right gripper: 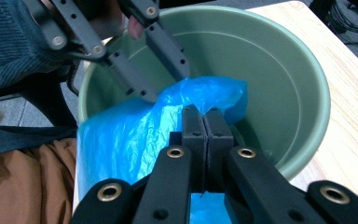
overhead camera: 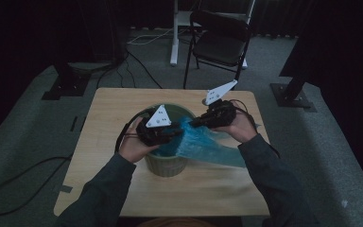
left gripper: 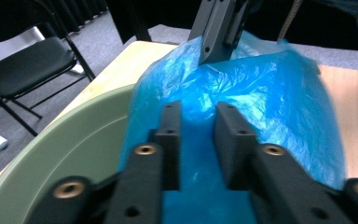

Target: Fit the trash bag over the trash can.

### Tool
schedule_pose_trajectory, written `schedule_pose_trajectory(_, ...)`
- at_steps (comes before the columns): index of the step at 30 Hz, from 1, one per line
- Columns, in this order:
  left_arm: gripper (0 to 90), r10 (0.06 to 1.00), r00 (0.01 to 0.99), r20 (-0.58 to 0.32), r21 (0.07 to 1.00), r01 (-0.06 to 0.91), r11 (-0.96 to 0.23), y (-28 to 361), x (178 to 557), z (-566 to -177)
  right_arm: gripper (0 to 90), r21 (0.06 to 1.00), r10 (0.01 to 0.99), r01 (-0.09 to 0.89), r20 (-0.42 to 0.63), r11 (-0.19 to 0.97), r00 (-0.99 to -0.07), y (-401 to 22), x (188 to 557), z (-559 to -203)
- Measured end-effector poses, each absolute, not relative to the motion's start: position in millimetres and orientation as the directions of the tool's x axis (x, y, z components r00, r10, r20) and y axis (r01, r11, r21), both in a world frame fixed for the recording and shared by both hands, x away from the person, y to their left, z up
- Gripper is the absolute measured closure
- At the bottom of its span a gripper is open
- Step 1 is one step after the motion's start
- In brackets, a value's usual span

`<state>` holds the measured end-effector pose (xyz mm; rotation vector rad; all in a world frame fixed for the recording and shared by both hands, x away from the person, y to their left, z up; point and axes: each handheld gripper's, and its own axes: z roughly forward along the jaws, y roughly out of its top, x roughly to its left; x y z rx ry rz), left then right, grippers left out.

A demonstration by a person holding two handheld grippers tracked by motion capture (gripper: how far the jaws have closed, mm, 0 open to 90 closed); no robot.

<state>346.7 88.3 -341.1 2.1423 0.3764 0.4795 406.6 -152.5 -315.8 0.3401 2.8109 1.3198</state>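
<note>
So right now the right gripper [right gripper: 206, 122] is clamped on the thin blue plastic bag [overhead camera: 203, 142] draped over the round green plastic bin [overhead camera: 166, 165] mid-table, the left gripper [left gripper: 198, 140] straddles it unpinched, and next I'd guess spreading the mouth over the rim.

This looks like a recording studio or lab set up for filming, not a home. A small wooden table [overhead camera: 123, 189] stands alone on grey carpet [overhead camera: 340, 142], ringed by black curtains [overhead camera: 23, 42]. Dark stand bases [overhead camera: 293, 97] sit at either side, cables [overhead camera: 9, 189] trail across the floor, and a black folding chair [overhead camera: 220, 42] waits behind.
</note>
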Motion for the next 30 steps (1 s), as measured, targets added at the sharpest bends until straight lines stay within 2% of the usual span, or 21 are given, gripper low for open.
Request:
schedule_pose_trajectory(4, 89.2, 0.44, 0.873, 0.212, 0.818, 0.088, -0.568, 88, 347, -341, 87.5, 0.764, 0.202, 0.184, 0.072, 0.618, -0.977, -154, 407, -315)
schedule_pose_trajectory(7, 89.7, 0.45, 0.865, 0.223, 0.811, 0.092, -0.578, 89, 347, -342, 78.0, 0.771, 0.214, 0.178, 0.056, 0.611, -0.975, -158, 405, -312)
schedule_pose_trajectory(12, 89.7, 0.471, 0.853, 0.225, 0.812, 0.104, -0.575, 94, 349, -342, 73.3, 0.787, 0.242, 0.173, 0.031, 0.592, -0.97, -171, 400, -305)
schedule_pose_trajectory(16, 89.8, 0.495, 0.84, 0.221, 0.817, 0.118, -0.565, 101, 351, -342, 73.9, 0.797, 0.249, 0.172, 0.028, 0.579, -0.968, -180, 395, -303)
schedule_pose_trajectory(20, 89.7, 0.521, 0.827, 0.21, 0.822, 0.139, -0.552, 108, 353, -343, 78.5, 0.804, 0.255, 0.181, 0.037, 0.567, -0.966, -197, 385, -309)
schedule_pose_trajectory(26, 89.7, 0.534, 0.821, 0.202, 0.829, 0.146, -0.539, 113, 355, -342, 81.3, 0.789, 0.252, 0.194, 0.051, 0.583, -0.966, -201, 379, -321)
schedule_pose_trajectory(29, 89.7, 0.533, 0.822, 0.202, 0.829, 0.146, -0.54, 112, 354, -343, 77.9, 0.776, 0.257, 0.199, 0.05, 0.598, -0.965, -196, 380, -326)
schedule_pose_trajectory(30, 89.7, 0.531, 0.823, 0.205, 0.828, 0.144, -0.542, 112, 354, -343, 70.8, 0.776, 0.266, 0.205, 0.05, 0.596, -0.963, -191, 383, -329)
